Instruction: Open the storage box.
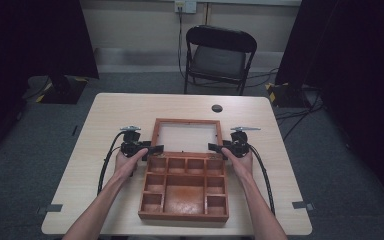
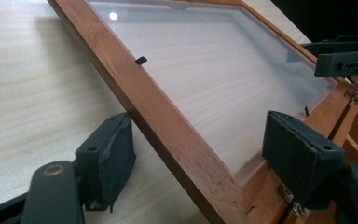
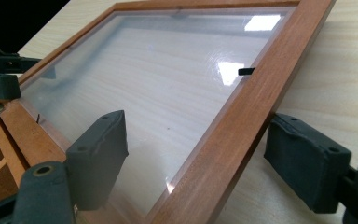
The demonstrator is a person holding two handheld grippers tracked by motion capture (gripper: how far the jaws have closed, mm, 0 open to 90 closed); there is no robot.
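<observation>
A wooden box (image 1: 182,216) with several compartments stands on the near half of the table. Its hinged lid (image 1: 155,135), a wooden frame around a clear pane (image 1: 187,137), lies folded open behind it. My left gripper (image 1: 157,149) is open at the lid's left rail (image 2: 168,135), close to the hinge, with one pad (image 2: 107,156) outside the rail and the other over the pane. Open too, my right gripper (image 1: 214,147) straddles the right rail (image 3: 233,135) the same way. The opposite gripper appears across the pane (image 2: 345,60) (image 3: 0,79). No pad is pressing on the wood.
The light wooden table (image 1: 130,110) has a dark round cable hole (image 1: 217,108) behind the lid. A black folding chair (image 1: 220,52) stands beyond the far edge. Grey tape marks (image 1: 54,207) sit at the near corners. Cables trail from both grippers.
</observation>
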